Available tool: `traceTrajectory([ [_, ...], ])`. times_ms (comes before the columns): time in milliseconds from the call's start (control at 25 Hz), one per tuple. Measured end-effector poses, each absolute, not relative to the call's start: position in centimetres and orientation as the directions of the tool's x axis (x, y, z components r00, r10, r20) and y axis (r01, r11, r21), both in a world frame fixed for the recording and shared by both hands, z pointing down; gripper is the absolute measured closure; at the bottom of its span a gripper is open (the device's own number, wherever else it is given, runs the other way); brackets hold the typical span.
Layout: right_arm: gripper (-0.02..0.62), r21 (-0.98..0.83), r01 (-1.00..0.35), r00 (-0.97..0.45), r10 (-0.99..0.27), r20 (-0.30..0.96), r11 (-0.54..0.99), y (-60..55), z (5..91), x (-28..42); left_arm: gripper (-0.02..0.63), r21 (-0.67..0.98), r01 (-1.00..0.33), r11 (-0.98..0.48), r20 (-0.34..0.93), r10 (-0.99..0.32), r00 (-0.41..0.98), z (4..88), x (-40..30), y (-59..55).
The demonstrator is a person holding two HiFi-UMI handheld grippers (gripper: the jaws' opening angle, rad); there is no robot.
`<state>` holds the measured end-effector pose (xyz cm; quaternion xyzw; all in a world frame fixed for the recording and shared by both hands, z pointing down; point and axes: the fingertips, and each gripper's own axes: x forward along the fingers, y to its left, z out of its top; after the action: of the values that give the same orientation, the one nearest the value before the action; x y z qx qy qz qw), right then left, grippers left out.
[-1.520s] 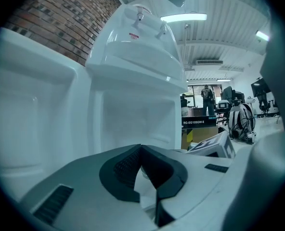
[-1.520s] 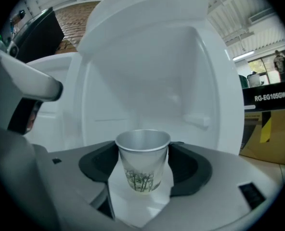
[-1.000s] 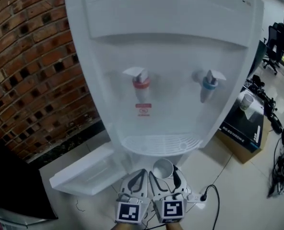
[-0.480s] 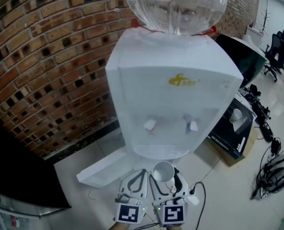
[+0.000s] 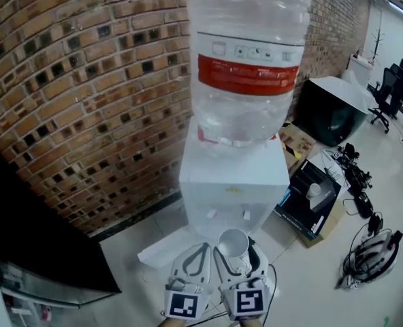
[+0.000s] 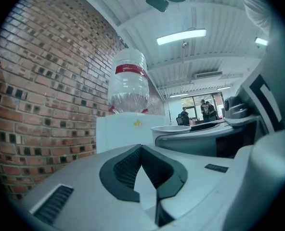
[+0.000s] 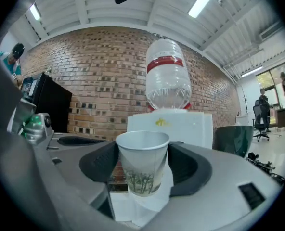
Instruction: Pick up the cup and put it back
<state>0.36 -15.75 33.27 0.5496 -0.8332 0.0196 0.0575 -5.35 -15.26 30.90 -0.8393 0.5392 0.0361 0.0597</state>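
A white paper cup [image 5: 232, 242] with a green plant print stands upright between the pads of my right gripper [image 5: 235, 246], which is shut on it. In the right gripper view the cup [image 7: 141, 162] fills the gap between the dark pads, and its open mouth shows nothing inside. My left gripper [image 5: 199, 248] sits close beside it on the left, shut with nothing held; its pads [image 6: 133, 170] meet in the left gripper view, where the cup's rim [image 6: 174, 128] shows at the right. Both grippers are held low, in front of the white water dispenser [image 5: 234, 182].
A large clear bottle [image 5: 246, 60] with a red band tops the dispenser, against a brick wall [image 5: 86, 80]. A black cabinet [image 5: 31, 230] stands at the left. A dark box [image 5: 309, 203] bearing another cup, cables [image 5: 368, 257] and office chairs lie to the right.
The head view has drawn back from the dispenser: its taps filled the frame, now the whole bottle shows. Both grippers and the held cup keep their place at the bottom.
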Motion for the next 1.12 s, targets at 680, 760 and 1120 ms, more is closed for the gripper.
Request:
traceTrajectory([
  [680,0.265,0.068,-0.917,-0.393,-0.919,0.027,0.394,-12.2,10.2,1.3,0.606,-0.041,-0.907,-0.418,-0.232,-0.879,0.416,8.2,-5.3,-11.4],
  [760,0.265,0.066,-0.92,-0.386,-0.922,0.028,0.387,-11.8,10.0,1.3,0.606,-0.046,-0.905,-0.423,-0.227,-0.878,0.421,8.0,-5.5,-11.1],
  [1120,0.265,0.065,-0.917,-0.393,-0.919,0.024,0.394,-11.9,10.0,0.4,0.606,-0.086,-0.894,-0.439,-0.242,-0.861,0.447,7.0,-5.1,-11.4],
])
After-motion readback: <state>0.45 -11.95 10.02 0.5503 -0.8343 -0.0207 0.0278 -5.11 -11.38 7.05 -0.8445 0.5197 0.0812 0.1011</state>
